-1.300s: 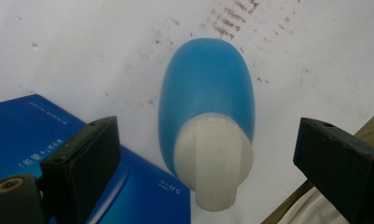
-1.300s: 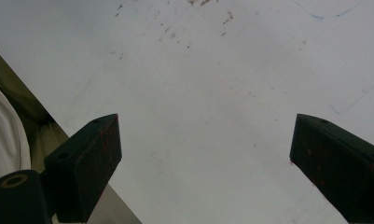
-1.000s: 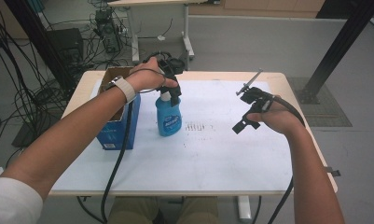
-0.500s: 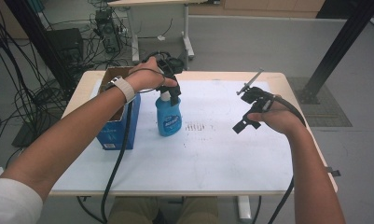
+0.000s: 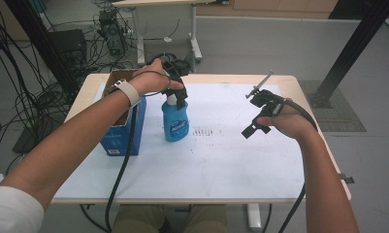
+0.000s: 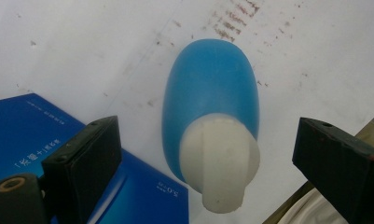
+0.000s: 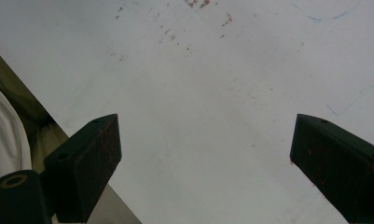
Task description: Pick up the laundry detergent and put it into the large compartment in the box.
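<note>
A blue bottle (image 5: 175,124) with a white cap (image 6: 219,158) stands upright on the white sheet (image 5: 221,155) that covers the table. My left gripper (image 5: 178,94) hovers right over the cap. In the left gripper view my left gripper (image 6: 211,142) is open, one jaw on each side of the cap and well apart from it. My right gripper (image 5: 256,112) is held above the sheet at the right, open. In the right gripper view my right gripper (image 7: 203,140) has nothing but bare sheet between its jaws.
A blue cardboard box (image 5: 120,127) with an open top stands just left of the bottle, also seen as a blue box (image 6: 31,144) under the left jaw. Faint reddish marks (image 5: 206,132) dot the sheet's middle. Cables and a desk frame (image 5: 168,34) lie beyond the table.
</note>
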Available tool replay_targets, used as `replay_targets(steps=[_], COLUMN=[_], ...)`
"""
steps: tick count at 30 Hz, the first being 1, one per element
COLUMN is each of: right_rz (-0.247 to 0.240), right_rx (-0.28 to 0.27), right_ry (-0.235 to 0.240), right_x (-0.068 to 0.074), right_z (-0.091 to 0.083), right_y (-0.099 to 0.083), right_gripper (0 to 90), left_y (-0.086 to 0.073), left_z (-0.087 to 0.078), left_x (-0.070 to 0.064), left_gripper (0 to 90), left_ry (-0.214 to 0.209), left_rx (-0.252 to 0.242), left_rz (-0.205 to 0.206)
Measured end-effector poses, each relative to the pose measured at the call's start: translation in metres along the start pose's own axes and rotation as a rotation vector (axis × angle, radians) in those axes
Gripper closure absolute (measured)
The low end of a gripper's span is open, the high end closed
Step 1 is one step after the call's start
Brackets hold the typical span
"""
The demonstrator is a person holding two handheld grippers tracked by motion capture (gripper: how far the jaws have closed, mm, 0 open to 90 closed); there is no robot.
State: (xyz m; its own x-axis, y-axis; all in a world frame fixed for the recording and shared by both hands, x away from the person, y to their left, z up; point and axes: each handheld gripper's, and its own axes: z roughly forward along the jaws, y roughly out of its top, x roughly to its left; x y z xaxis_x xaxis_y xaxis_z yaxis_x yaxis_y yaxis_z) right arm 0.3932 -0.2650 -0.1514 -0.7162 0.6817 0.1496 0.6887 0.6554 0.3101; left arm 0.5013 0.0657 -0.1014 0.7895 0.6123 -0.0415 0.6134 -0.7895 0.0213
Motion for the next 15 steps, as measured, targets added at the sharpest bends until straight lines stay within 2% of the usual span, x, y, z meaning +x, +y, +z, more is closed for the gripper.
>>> replay_targets(steps=[15], right_rz=[0.002], right_rx=[-0.002], right_ry=[0.001], right_x=[-0.0019], right_z=[0.0005], right_y=[-0.0011], right_gripper=[8.5], left_y=[0.0010], left_z=[0.0011], left_x=[0.0014], left_gripper=[8.5], left_ry=[0.001], left_rx=[-0.001], left_rz=[-0.003])
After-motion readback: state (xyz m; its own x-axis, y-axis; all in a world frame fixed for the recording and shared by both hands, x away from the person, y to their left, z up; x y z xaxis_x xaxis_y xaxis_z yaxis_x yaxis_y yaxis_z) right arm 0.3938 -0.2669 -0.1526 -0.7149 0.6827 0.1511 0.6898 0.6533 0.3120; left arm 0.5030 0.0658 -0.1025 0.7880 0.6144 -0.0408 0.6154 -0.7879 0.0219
